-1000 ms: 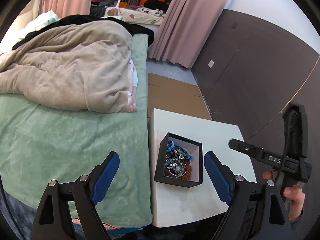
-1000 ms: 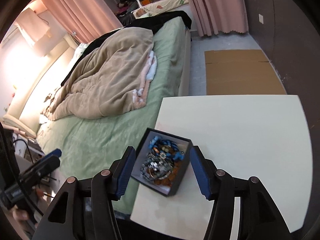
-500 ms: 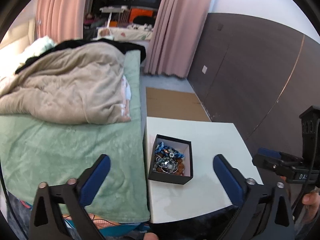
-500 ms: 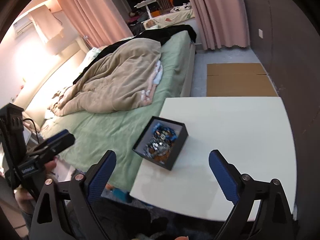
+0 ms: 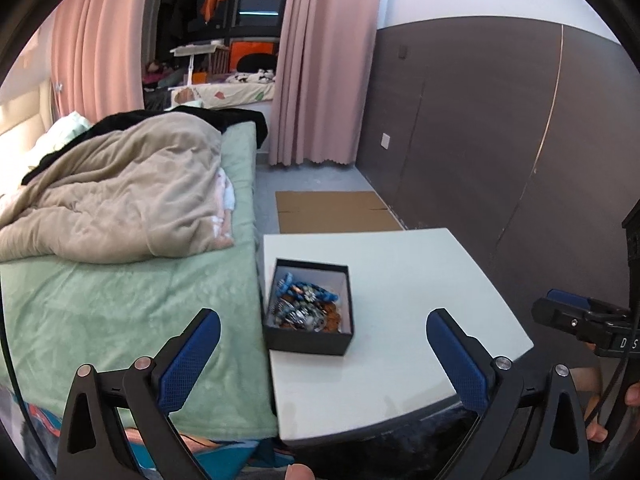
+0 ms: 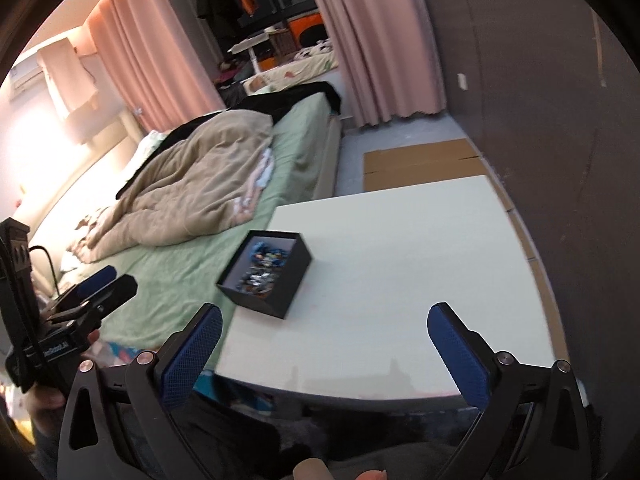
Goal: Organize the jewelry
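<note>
Jewelry (image 5: 306,309) in the black box (image 5: 309,343) is too blurred to distinguish.

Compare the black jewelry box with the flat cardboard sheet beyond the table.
The black jewelry box sits on the white table; the cardboard sheet lies on the floor. The box is black with upright walls and holds tangled jewelry; the cardboard is brown, flattened and bare. Both are rectangular.

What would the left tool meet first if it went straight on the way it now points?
Probably the black jewelry box. The left tool is open, and the box sits on the white table roughly between its fingers. Depth is unclear, so it could meet the table's near edge first.
</note>
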